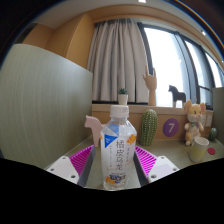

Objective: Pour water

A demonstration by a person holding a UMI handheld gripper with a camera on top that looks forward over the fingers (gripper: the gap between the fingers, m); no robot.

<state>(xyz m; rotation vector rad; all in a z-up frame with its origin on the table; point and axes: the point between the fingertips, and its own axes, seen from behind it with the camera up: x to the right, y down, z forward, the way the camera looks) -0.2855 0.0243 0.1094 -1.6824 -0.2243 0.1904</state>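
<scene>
Grey curtain (118, 55) hangs gathered at window (175, 55), daylight behind. Pale partition panel (45, 95) stands at one side. Along sill: dark horse figurine (177, 95), tan hand-shaped figure (150, 85), small potted plant (123, 96). Lower down, green cactus-like ornament (148, 127) stands upright. Near it, purple disc marked 7 (171, 127), then plush bear (193, 120) (seated, facing room). Pale cup (200, 149) stands just in front of bear.
</scene>
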